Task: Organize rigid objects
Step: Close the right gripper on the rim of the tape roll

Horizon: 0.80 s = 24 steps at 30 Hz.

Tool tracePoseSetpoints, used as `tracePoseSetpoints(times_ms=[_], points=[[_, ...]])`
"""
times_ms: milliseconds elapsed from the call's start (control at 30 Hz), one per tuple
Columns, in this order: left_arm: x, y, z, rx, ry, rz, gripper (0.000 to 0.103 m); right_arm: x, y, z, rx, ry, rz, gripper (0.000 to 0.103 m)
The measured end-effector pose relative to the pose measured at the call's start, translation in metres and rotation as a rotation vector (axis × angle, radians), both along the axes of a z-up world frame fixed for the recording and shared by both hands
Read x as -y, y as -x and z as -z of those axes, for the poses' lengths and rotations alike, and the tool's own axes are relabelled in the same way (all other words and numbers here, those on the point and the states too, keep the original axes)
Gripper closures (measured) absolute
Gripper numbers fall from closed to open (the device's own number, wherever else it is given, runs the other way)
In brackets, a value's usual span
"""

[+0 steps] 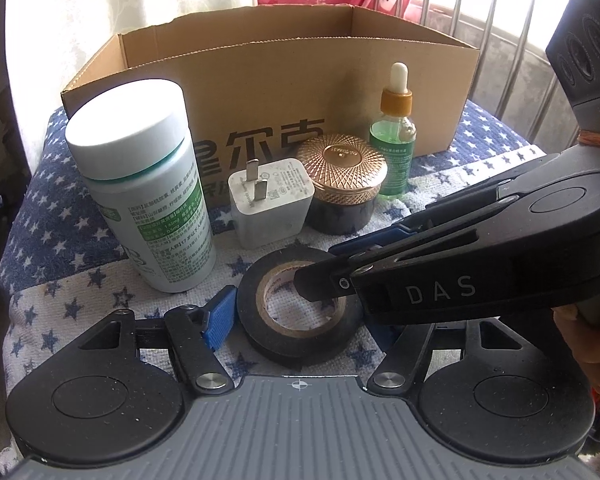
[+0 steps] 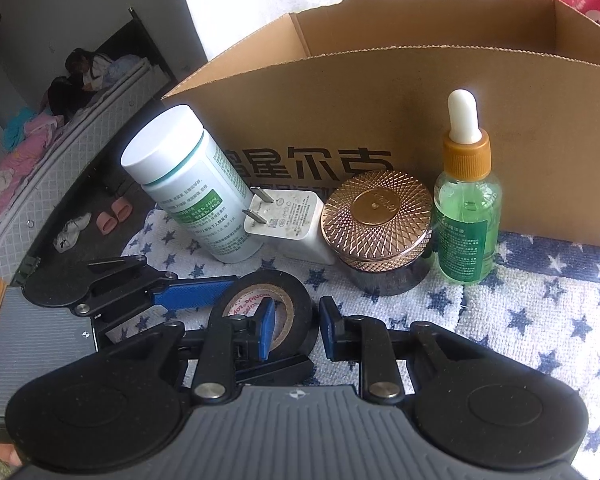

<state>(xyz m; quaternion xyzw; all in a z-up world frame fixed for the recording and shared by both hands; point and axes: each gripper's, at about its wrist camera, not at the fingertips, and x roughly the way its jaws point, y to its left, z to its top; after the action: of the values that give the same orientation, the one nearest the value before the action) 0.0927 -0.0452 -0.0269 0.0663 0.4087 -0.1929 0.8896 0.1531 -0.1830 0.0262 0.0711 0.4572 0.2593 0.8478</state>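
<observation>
Jaws astride flat-lying tape roll (image 2: 260,312)

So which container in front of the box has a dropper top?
The green bottle, rightmost in the row; the white bottle has a flat cap, the jar a gold lid.

Box (image 1: 284,80): matt corrugated cardboard. Towel (image 2: 540,320): rough terry cloth. Tape roll (image 1: 296,320): smooth black vinyl, paper core. Jar lid (image 2: 376,208): glossy, ridged, metallic. Dropper bottle (image 2: 468,224): clear glass. Charger (image 1: 268,204): matt white plastic.
</observation>
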Motion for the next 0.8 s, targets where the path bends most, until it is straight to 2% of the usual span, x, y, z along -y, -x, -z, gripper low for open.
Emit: tracePoseSetpoints(times_ms=[367, 800], points=[[0.001, 0.004, -0.003, -0.012, 0.001, -0.021, 0.037, -0.001, 0.006, -0.004, 0.004, -0.015, 0.001, 0.077], [0.001, 0.018, -0.011, 0.023, -0.004, -0.031, 0.037, -0.004, 0.019, -0.014, 0.037, -0.018, -0.001, 0.077]])
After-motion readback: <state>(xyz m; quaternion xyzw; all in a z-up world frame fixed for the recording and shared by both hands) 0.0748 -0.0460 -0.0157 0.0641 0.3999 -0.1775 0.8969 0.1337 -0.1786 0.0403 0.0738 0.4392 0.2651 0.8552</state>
